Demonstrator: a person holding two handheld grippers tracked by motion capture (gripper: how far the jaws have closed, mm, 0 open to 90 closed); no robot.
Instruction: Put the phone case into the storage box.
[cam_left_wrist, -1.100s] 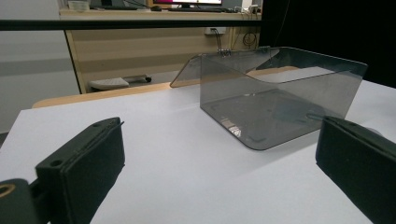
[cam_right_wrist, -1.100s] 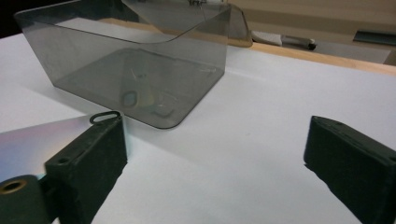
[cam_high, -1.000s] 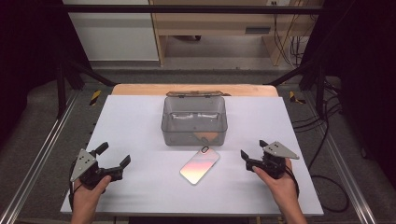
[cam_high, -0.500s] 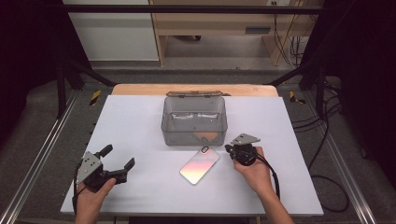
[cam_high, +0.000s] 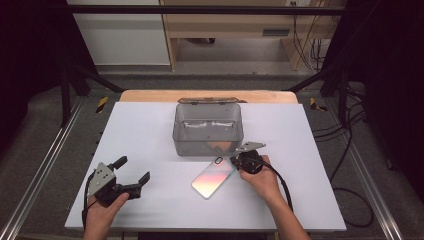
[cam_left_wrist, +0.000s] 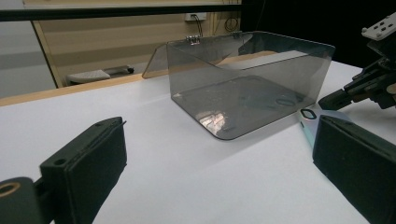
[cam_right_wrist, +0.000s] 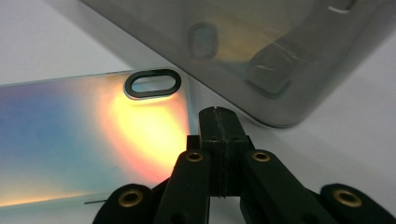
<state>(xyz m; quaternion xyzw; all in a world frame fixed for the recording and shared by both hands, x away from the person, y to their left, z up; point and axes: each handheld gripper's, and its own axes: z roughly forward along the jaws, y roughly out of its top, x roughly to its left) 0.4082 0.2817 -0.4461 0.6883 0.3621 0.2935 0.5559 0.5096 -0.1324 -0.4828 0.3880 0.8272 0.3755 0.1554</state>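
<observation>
Right tool: its jaws are pressed together with nothing between them, as the right gripper view makes plain; the tips sit at the phone case's camera-cutout corner, just off its edge.
Right hand: wrapped round the tool on the near-right side of the phone case, a black cable trailing back along the forearm.
Phone case: lies flat on the white counter, iridescent from pink to pale blue, its oval cutout at the end nearest the clear box; it lies at a slant.
Clear box: smoky, see-through, open at the top, standing just beyond the phone case; whether the case's corner touches its wall I cannot tell.
Lid: hinged to the box's far side and folded back, on the side away from the phone case.
Left tool: jaws spread wide and holding nothing, well to the left of the phone case; in the left gripper view it looks toward the box.
Left hand: grips that tool near the counter's front edge.
</observation>
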